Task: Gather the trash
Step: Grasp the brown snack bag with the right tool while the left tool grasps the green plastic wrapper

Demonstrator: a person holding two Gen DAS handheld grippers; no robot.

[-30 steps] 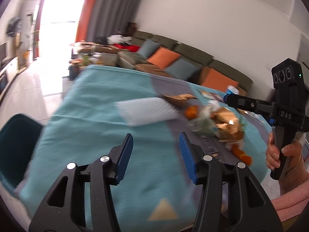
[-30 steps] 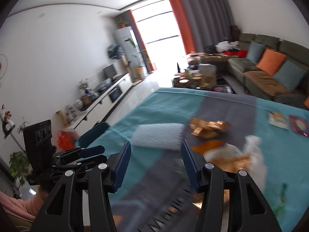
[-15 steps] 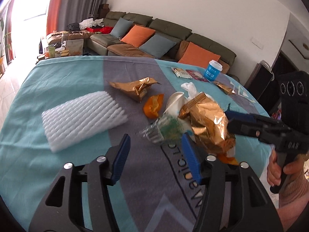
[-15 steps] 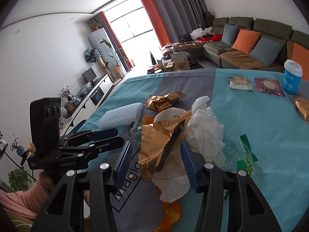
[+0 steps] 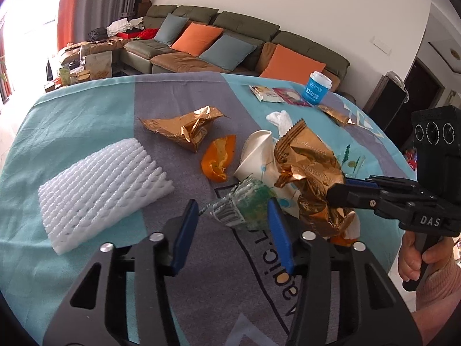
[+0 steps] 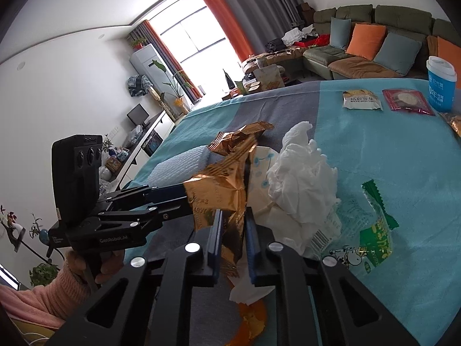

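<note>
- Right gripper (image 6: 233, 225): jaws nearly together, clamped on the crumpled gold foil wrapper (image 6: 227, 184) at the centre of the trash pile.
- Left gripper (image 5: 233, 222): jaws spread wide, hanging above the tablecloth (image 5: 86, 115); a clear green-printed wrapper (image 5: 245, 201) lies between its blue fingertips; contact cannot be determined.
- Pile also holds a crushed paper cup (image 5: 256, 155), white tissue (image 6: 302, 178) and orange peel (image 5: 219, 158).
- White foam net (image 5: 100, 187) lies apart, to the pile's left.
</note>
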